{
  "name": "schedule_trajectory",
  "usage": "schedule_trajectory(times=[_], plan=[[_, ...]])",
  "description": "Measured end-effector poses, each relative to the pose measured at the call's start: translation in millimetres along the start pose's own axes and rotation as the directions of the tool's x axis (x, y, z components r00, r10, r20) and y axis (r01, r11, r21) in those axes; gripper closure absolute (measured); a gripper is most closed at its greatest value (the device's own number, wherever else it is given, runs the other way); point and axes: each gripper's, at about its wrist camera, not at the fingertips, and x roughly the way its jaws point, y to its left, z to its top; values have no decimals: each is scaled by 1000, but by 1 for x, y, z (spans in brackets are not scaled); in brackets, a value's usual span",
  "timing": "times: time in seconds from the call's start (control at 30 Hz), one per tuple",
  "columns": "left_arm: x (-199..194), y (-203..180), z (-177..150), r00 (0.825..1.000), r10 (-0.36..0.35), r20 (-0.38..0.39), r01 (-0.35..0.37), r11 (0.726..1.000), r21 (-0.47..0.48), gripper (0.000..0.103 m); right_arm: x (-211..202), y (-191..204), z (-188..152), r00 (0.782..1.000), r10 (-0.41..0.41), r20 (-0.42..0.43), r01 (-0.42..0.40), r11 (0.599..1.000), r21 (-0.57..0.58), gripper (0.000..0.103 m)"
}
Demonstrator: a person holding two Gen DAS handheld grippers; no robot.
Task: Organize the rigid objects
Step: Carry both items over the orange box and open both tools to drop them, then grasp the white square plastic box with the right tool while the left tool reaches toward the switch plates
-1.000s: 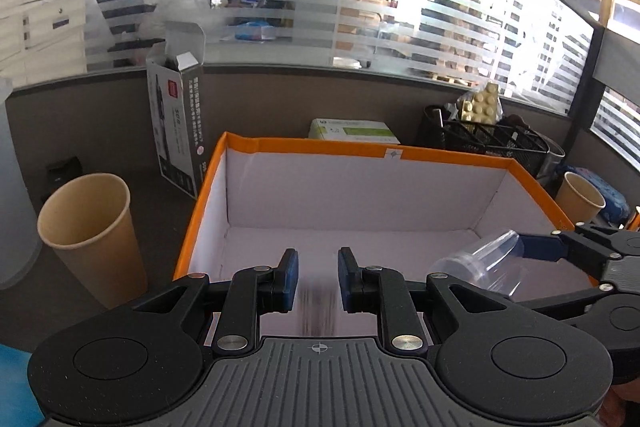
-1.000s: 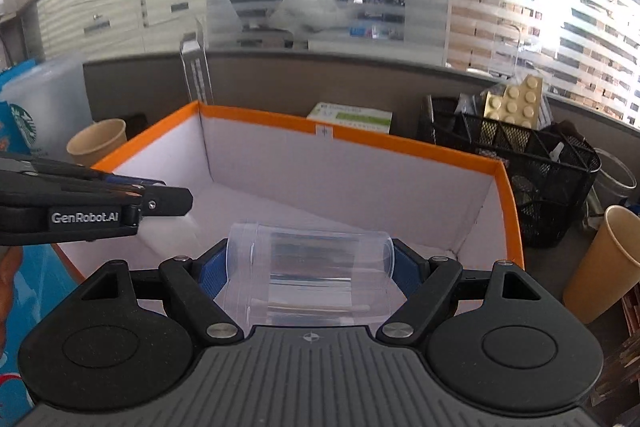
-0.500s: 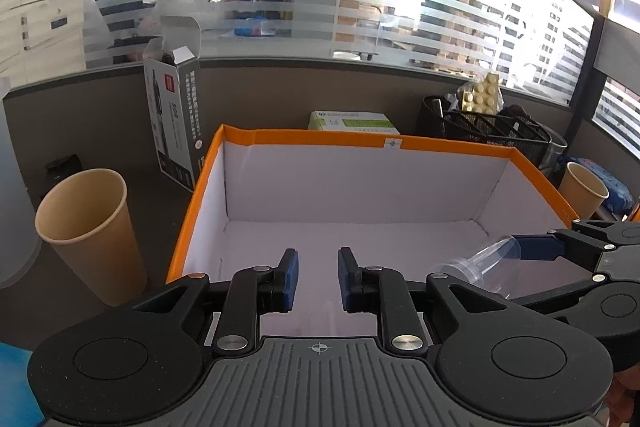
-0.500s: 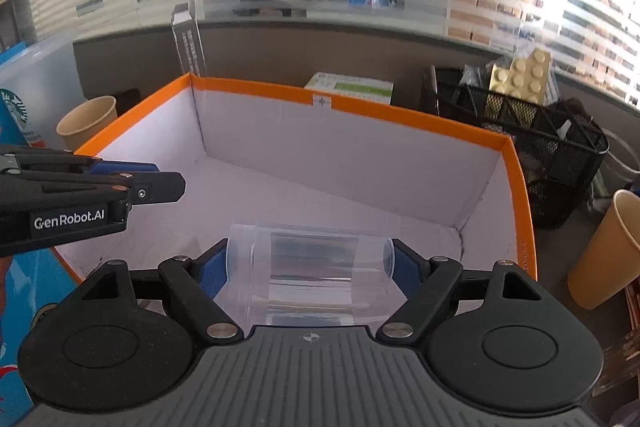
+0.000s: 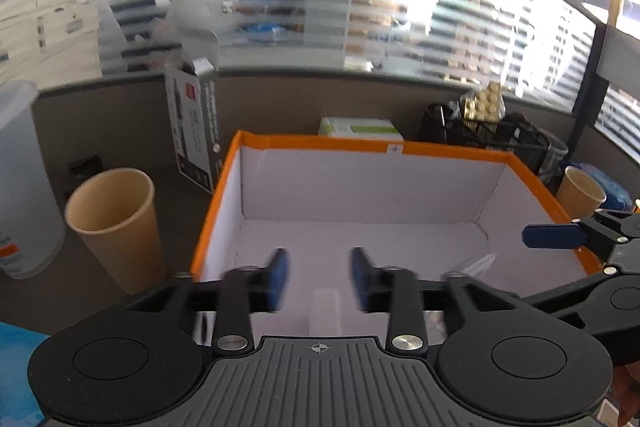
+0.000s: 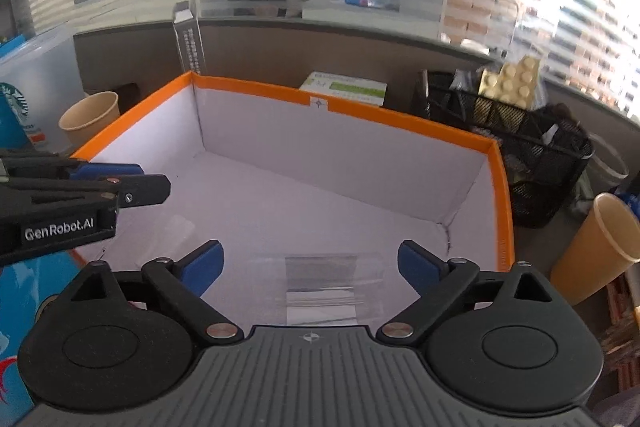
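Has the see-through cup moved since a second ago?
Yes. The clear cup has dropped out from between the right tool's opening jaws and now lies low in the orange-rimmed box.

Readable text: one brand string, one logo, the rest blurred.

"GenRobot.AI" in white letters is on the black side of my left gripper [image 6: 120, 183], seen from my right wrist. Green-and-white Starbucks siren logo sits on the frosted plastic container [image 6: 36, 95] at far left, behind the paper cup [image 6: 90, 115]; the small print under it is unreadable. Tall dark carton [image 5: 194, 131] beside the orange-rimmed box [image 5: 320, 143] carries a red square mark and columns of white print, too small to read. Flat white-and-green package [image 6: 346, 89] behind the box has lettering, illegible. A small crosshair mark sits on a white tab on the box's far rim.
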Motion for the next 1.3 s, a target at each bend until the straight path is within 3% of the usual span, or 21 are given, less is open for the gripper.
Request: schedule_trajectory(times=[0.03, 0.13, 0.3, 0.47, 0.63, 0.93, 1.1, 1.3], plan=[[-7, -1, 1, 1000, 6, 18, -6, 1000, -2, 40, -4, 1, 0, 1000, -1, 9, 1, 1000, -5, 8], [-31, -3, 4, 997, 22, 70, -23, 1000, 2, 18, -25, 3, 1, 999, 0, 45, 0, 1000, -8, 7], [-70, -11, 9, 989, 34, 143, -36, 999, 11, 0, -60, 7, 0, 994, -16, 107, 19, 999, -27, 3], [-104, -21, 6, 986, 3, 166, -9, 999, 36, 0, -97, 10, -9, 986, -25, 166, 33, 999, -42, 0], [-113, -34, -27, 989, -14, 149, -6, 991, 135, 0, -131, 7, -43, 978, 3, 208, 11, 998, -62, 0], [-82, -47, -86, 999, -43, 5, 41, 980, 195, 0, -138, -14, -124, 991, -6, 137, 6, 1000, -2, 0], [-72, -57, -106, 994, -105, -26, 108, 964, 244, 0, -140, -24, -156, 994, 20, 107, -22, 1000, 17, 0], [-66, -74, -125, 989, -144, -43, 150, 928, 341, 0, -138, -18, -183, 996, 20, 86, -15, 998, -56, 0]])
